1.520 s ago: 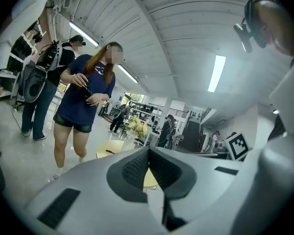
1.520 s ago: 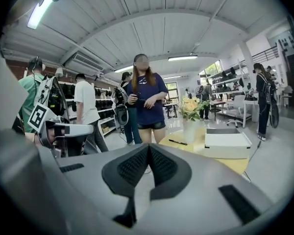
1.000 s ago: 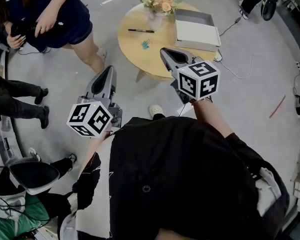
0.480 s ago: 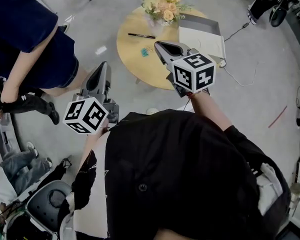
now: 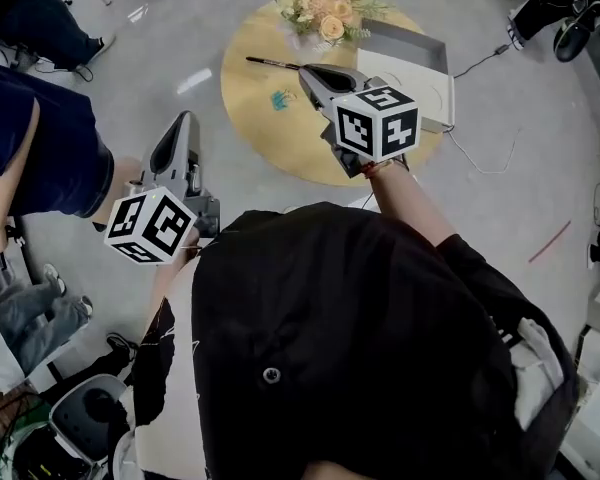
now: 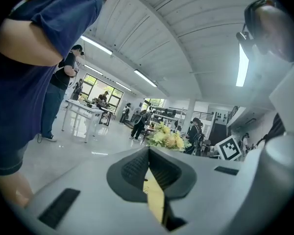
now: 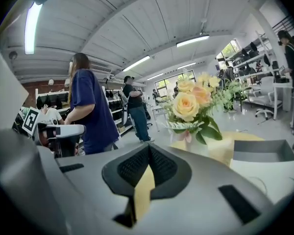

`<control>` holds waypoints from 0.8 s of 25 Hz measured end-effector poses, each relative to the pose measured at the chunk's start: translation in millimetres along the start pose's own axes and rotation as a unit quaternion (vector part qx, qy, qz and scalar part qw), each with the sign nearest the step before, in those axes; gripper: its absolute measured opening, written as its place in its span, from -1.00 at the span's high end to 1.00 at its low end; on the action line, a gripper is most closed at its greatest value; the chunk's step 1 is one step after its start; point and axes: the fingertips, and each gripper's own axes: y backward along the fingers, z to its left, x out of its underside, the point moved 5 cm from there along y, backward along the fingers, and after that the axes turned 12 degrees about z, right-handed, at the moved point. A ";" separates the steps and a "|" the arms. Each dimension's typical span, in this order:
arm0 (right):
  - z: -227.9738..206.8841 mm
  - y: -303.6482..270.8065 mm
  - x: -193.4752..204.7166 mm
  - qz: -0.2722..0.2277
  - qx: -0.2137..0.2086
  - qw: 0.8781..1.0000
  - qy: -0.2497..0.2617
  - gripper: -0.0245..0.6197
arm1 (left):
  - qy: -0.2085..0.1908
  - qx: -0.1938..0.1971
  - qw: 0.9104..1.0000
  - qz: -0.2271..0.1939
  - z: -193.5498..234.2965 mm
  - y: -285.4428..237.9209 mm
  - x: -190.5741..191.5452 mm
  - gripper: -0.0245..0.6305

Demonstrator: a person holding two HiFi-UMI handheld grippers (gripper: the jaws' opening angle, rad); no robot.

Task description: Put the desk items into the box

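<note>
A round yellow table stands on the grey floor. On it lie a thin black pen and a small blue-green clip. A bunch of yellow and white flowers stands at the far edge. An open grey box sits on the right side.

The right gripper hangs over the table. Its jaws are pressed together with nothing in them. Its tip is just beside the pen's right end, and the clip lies a bit nearer and to the left.

The left gripper is over the floor, left of the table and well apart from the things. Its jaws are pressed together too, with nothing between them.
</note>
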 end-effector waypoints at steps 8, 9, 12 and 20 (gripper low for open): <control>-19.3 -37.9 20.5 0.058 -0.008 0.998 -0.020 0.91 | 0.014 -0.011 1.000 -0.004 12.2 -16.2 -7.1 0.89; -21.9 -43.4 23.5 0.066 -0.009 0.998 -0.023 0.91 | 0.015 -0.013 1.000 -0.005 14.5 -17.5 -7.2 0.89; -33.4 -62.5 33.3 0.088 -0.007 0.995 -0.036 0.91 | 0.020 -0.022 1.000 -0.002 24.9 -19.6 -5.1 0.89; -51.7 -98.1 66.4 0.141 -0.016 0.984 -0.109 0.90 | 0.055 -0.061 0.997 0.002 53.6 -7.0 5.4 0.89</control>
